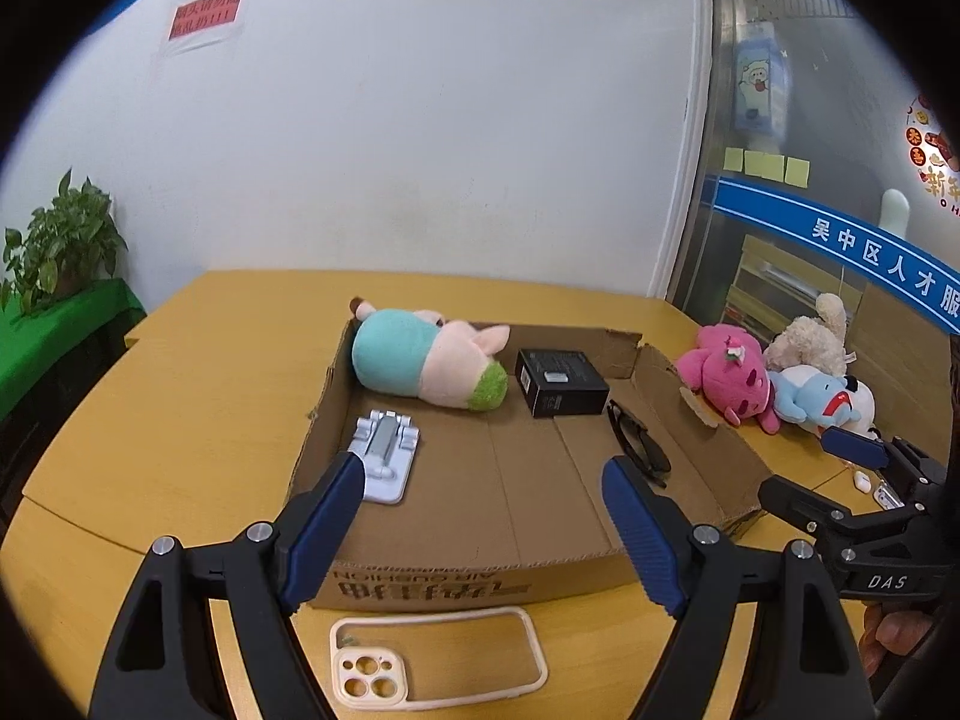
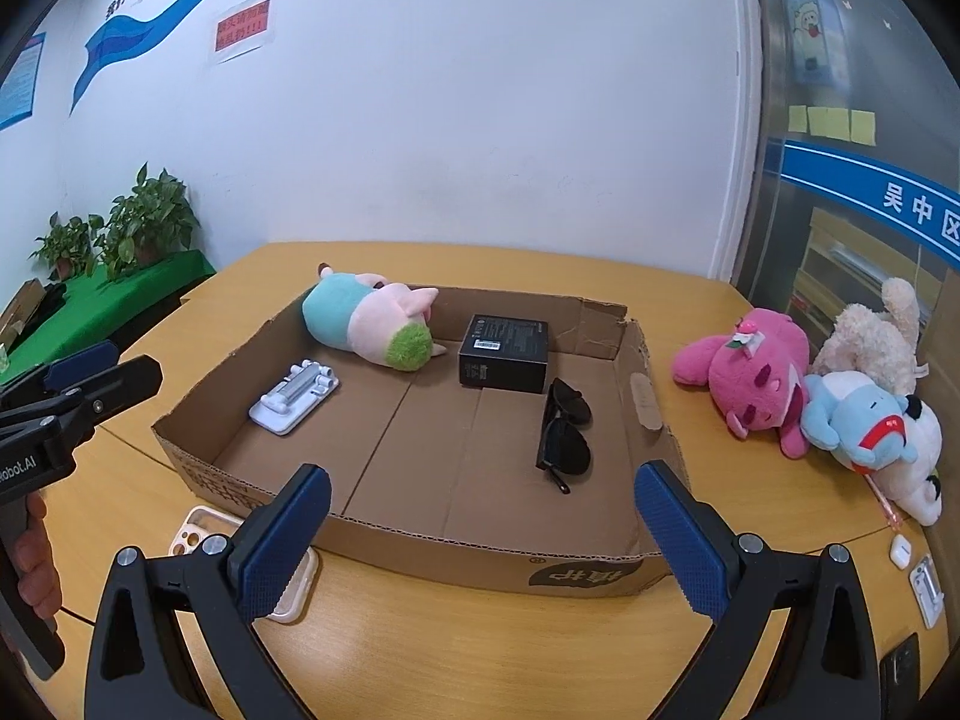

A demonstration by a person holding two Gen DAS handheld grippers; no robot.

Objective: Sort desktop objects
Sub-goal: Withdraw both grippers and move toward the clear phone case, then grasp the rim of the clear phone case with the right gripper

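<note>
A shallow cardboard box [image 1: 540, 576] [image 2: 576, 570] lies on the yellow table. In it are a teal-and-pink plush pig [image 1: 429, 360] [image 2: 366, 324], a black box [image 1: 561, 383] [image 2: 504, 354], black sunglasses [image 1: 636, 444] [image 2: 564, 432] and a white phone stand [image 1: 384, 459] [image 2: 294, 399]. A cream phone case [image 1: 438, 666] [image 2: 198, 531] lies in front of the box. My left gripper [image 1: 486, 528] is open and empty above the box's front wall. My right gripper [image 2: 483, 531] is open and empty at the box's front right.
A pink plush [image 1: 729, 378] [image 2: 750, 378], a beige plush [image 1: 810, 336] [image 2: 870, 342] and a blue-and-white plush [image 1: 822, 399] [image 2: 870, 432] lie on the table right of the box. White earbuds case [image 2: 900, 552] and a small white item [image 2: 927, 591] sit at the right edge. Potted plants [image 2: 120, 234] stand far left.
</note>
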